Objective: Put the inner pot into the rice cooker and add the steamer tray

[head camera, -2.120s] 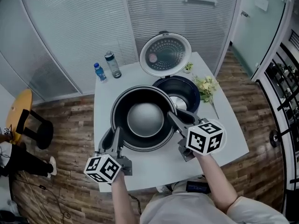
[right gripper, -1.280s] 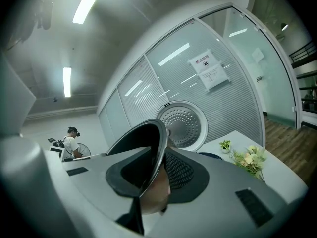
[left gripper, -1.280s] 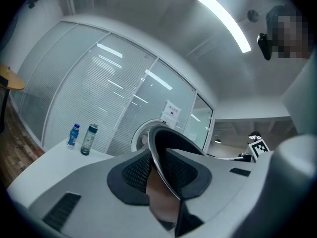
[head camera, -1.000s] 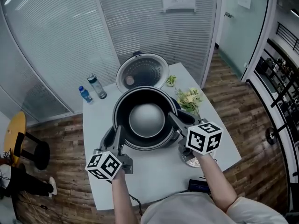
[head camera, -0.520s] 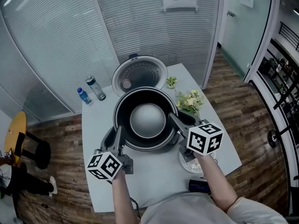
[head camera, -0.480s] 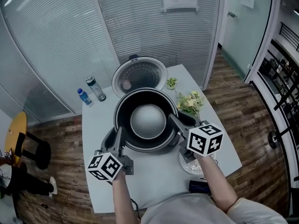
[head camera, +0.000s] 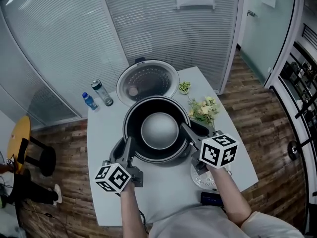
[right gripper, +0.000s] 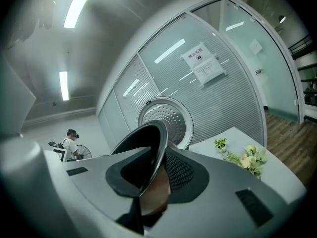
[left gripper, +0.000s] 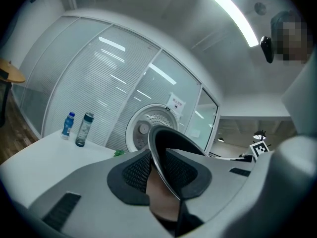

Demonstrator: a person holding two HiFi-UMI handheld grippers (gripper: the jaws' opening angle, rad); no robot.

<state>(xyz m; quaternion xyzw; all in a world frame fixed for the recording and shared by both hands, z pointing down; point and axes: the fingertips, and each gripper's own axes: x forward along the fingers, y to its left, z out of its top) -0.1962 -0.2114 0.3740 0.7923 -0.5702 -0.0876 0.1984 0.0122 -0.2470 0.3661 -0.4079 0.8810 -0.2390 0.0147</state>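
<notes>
Pot [head camera: 157, 130]: mid-table [head camera: 163, 195], over cooker [head camera: 201, 127], lid [head camera: 147, 81] open at 12 o'clock. We grip rim: left gripper [head camera: 130, 145] clenched at 8 o'clock, right gripper [head camera: 186, 132] clenched at 3. Tray [head camera: 209, 179] at 5, bottles [head camera: 97, 95] at 10.

inner pot [head camera: 156, 131] over open rice cooker [head camera: 147, 80]

your head view is bright and evenly lit, mostly sharp, with straight lines bowing toward the edges. the inner pot [head camera: 157, 130] shows a pale sheen at its middle and throws a soft shadow on the white table [head camera: 100, 129] toward 6 o'clock. in your left gripper view a ceiling strip light [left gripper: 233, 11] glares at 1 o'clock. in the right gripper view two more strip lights [right gripper: 79, 4] glow at 11 and 9 o'clock. both gripper views have black corners and a soft close-up foreground.
</notes>
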